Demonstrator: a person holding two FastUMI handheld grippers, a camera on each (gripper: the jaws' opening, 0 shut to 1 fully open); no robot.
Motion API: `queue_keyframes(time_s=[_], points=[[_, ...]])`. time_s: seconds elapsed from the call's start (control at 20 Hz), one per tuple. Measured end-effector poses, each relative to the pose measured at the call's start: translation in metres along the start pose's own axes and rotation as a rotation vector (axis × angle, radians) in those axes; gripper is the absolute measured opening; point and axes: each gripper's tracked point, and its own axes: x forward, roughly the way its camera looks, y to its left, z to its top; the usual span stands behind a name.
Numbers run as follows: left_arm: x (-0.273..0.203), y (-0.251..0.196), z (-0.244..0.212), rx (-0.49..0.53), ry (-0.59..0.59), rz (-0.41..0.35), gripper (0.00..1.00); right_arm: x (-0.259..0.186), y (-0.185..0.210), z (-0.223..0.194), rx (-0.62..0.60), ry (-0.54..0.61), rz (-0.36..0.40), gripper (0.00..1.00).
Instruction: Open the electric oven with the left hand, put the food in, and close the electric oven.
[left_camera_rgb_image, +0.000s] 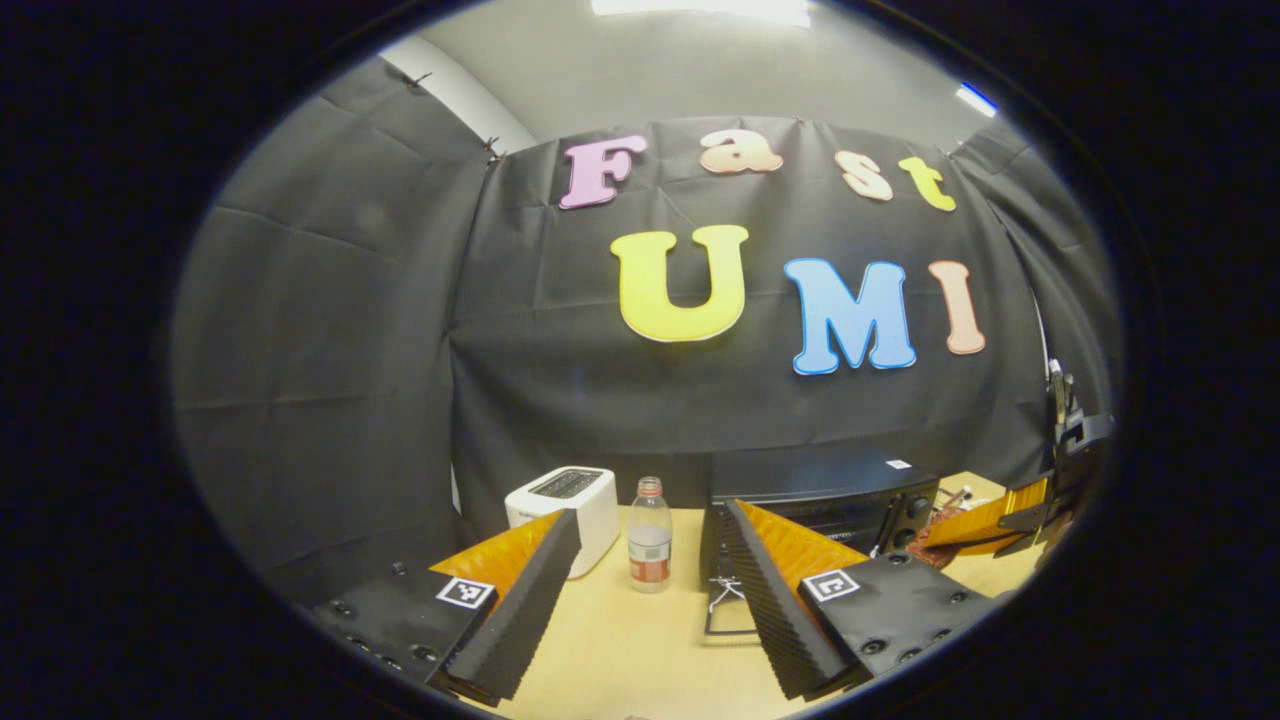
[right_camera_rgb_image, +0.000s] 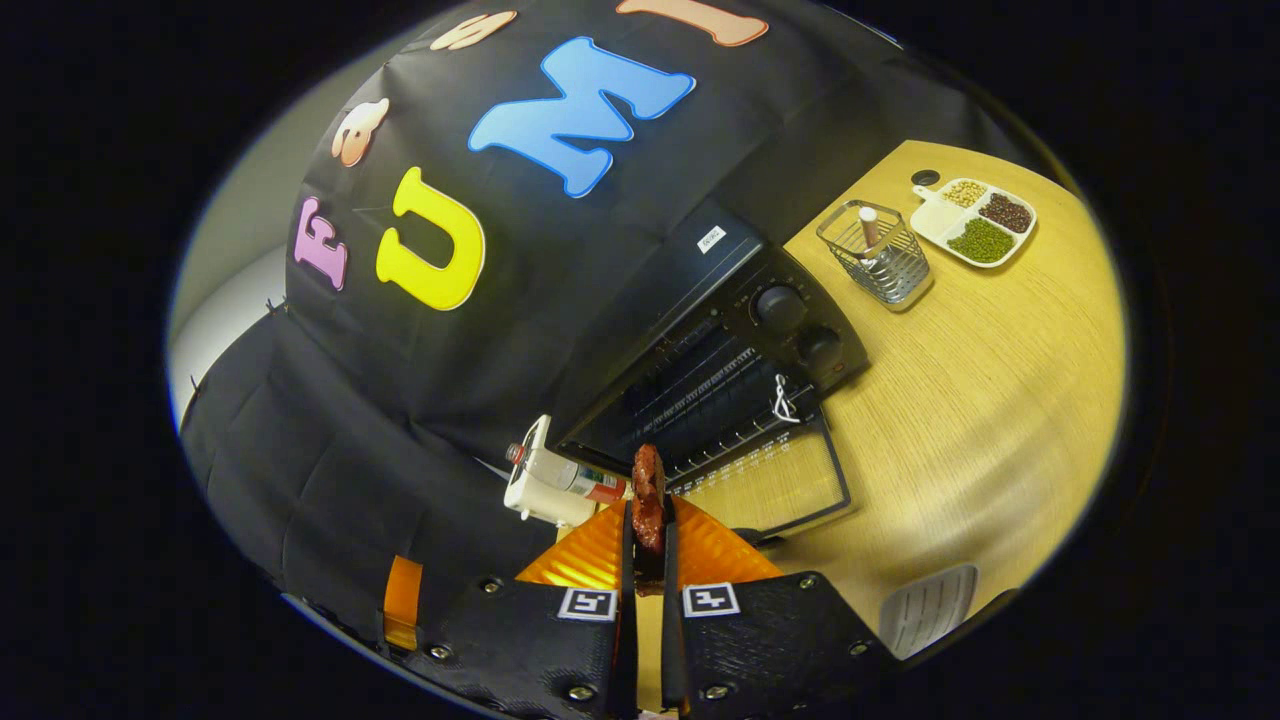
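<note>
Ribbed fingers of the left tool (left_camera_rgb_image: 640, 600) spread wide; right tool (right_camera_rgb_image: 648, 545) pinching a reddish-brown food strip (right_camera_rgb_image: 648, 500).

Matt wood-grain table (right_camera_rgb_image: 980, 380), wire basket (right_camera_rgb_image: 880, 262)

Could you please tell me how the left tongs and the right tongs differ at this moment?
The left tongs stand open and hold nothing; the right tongs are shut on a piece of food. The left tongs point level across the table; the right tongs are tilted toward the open oven.
</note>
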Motion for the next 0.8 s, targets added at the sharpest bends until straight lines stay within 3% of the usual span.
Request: queue_keyframes(time_s=[0.8], points=[[0.042, 0.068, -0.020, 0.042, 0.046, 0.070, 1.00, 0.131, -0.005, 0.019, 0.045, -0.087, -0.002, 0.10]])
